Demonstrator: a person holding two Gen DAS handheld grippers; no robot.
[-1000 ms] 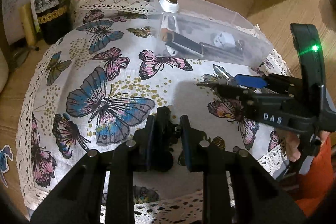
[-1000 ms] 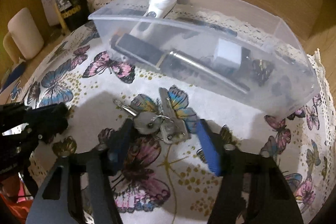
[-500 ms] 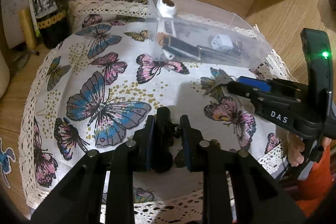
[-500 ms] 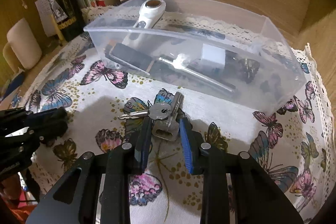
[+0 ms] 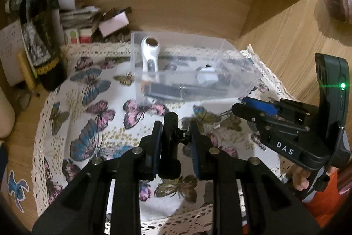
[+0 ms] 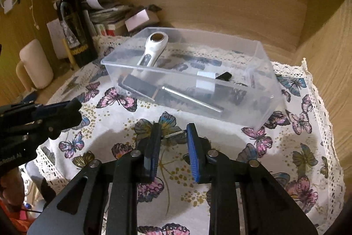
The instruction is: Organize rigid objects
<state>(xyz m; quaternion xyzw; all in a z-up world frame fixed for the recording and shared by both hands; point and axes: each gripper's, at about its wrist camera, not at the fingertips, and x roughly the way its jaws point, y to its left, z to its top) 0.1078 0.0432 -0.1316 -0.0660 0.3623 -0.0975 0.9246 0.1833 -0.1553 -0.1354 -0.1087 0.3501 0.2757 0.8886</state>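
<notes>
A clear plastic box (image 6: 267, 102) stands on the butterfly cloth (image 6: 286, 147), also in the left wrist view (image 5: 242, 89). In it lie a white handled tool (image 6: 154, 50), a dark flat device (image 6: 138, 85), a metal rod and a small white block (image 6: 205, 83). My right gripper (image 6: 172, 136) is shut on a bunch of keys (image 6: 173, 134), held above the cloth in front of the box. My left gripper (image 5: 175, 133) is shut on a small black object (image 5: 170, 142), held above the cloth to the left.
A dark wine bottle (image 6: 74, 28), a cream mug (image 6: 36, 67), stacked papers and small boxes (image 6: 123, 17) crowd the back left. Wooden walls close the back and right. The cloth's lace edge (image 6: 316, 102) runs near the right wall.
My right gripper shut on the keys and lifted them off the cloth. Both grippers rose and drew back from the box. The left gripper kept hold of the black object.
</notes>
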